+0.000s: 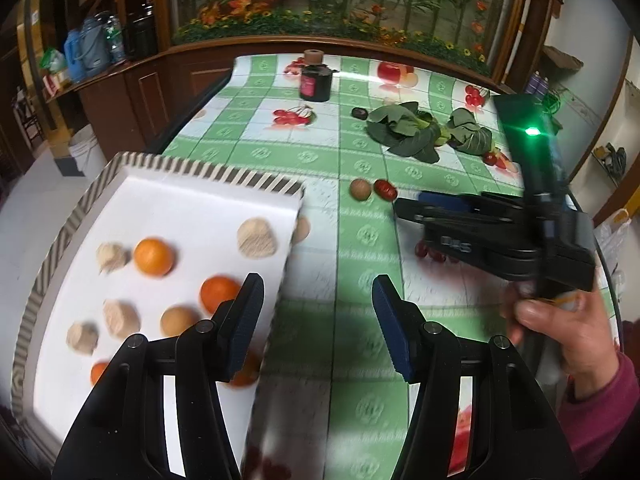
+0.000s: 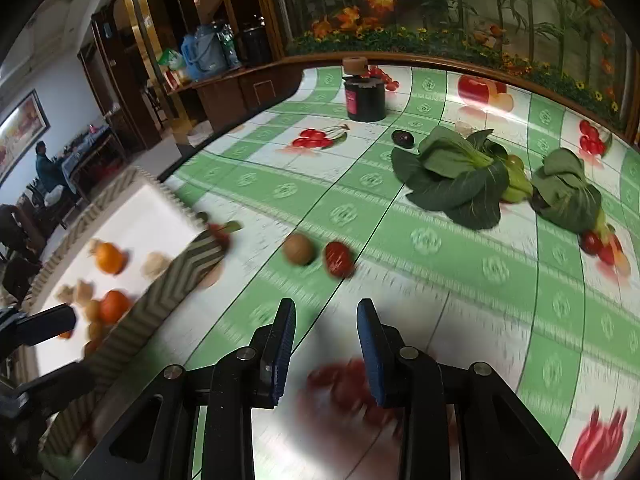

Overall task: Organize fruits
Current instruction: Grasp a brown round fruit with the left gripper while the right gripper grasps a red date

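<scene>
Tray (image 1: 168,200) already holds oranges (image 1: 154,257) and walnuts. Brown fruit (image 2: 298,249) and red fruit (image 2: 338,259) remain on tablecloth. Left gripper (image 1: 318,320) wide, right gripper (image 2: 326,344) half-open, both empty.

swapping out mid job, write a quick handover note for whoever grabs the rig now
Left gripper: jaws open, empty, over the right edge of the tray.
Right gripper: jaws open, empty, pointing toward the loose fruit.
Done: oranges and pale fruits already lie in the tray.
Left: a brown round fruit and a red fruit side by side on the tablecloth, and a dark fruit by the leafy greens. The greens look like vegetables, probably not tray items.
</scene>
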Demonstrator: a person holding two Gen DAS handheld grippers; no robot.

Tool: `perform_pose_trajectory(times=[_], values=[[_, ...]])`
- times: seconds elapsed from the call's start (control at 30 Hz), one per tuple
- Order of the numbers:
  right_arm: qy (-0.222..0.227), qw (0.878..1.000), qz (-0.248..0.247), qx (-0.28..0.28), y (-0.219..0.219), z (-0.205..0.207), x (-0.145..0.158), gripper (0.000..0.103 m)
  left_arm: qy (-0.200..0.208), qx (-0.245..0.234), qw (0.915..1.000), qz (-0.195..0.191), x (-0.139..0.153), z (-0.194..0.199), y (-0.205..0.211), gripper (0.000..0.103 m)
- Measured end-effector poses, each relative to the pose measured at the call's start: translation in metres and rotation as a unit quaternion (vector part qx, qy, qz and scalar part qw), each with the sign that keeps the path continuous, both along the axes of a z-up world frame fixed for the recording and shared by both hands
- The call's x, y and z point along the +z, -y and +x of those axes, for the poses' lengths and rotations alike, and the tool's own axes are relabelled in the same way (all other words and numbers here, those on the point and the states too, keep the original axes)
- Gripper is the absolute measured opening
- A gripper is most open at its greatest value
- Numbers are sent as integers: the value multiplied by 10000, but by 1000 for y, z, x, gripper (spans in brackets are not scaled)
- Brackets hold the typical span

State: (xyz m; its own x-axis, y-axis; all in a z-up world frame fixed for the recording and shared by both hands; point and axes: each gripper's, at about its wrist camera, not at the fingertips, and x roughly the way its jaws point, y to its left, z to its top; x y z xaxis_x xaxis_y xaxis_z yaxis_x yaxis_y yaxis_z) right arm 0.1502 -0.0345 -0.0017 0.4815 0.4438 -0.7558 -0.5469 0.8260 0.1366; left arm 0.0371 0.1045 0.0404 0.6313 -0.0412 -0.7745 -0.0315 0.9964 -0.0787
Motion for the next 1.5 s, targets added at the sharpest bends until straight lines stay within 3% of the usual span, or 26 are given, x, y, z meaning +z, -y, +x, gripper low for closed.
perform_pose_trajectory(times=[0.27,0.37,0.47,0.67,0.93,1.03,1.07,1.23,1.5], values=[[232,9989,-252,314,-21,37,-14,30,-102,-173,9997,100,-4,42,9,57],[269,9980,-420,378,-22,35,-15,19,-159,-278,9995,61,-7,57,15,57],[10,9995,-162,278,-4,32,-11,18,-272,-413,9988,19,-14,76,24,57],[-23,9998,175,-88,37,19,0,18,-413,-501,9978,131,-25,112,41,57],[-128,9994,304,-117,51,18,-4,18,-671,-494,9965,100,-49,145,45,56],[-189,9993,314,-116,52,20,-7,18,-613,-532,9964,234,-53,147,48,36],[-212,9991,340,-118,53,20,-8,18,-630,-551,9963,208,-55,147,47,23],[-223,9990,364,-131,56,16,-4,18,-494,-534,9972,158,-49,139,42,22],[-190,9991,385,-3,48,-12,6,18,-197,-628,9978,99,-23,87,44,22]])
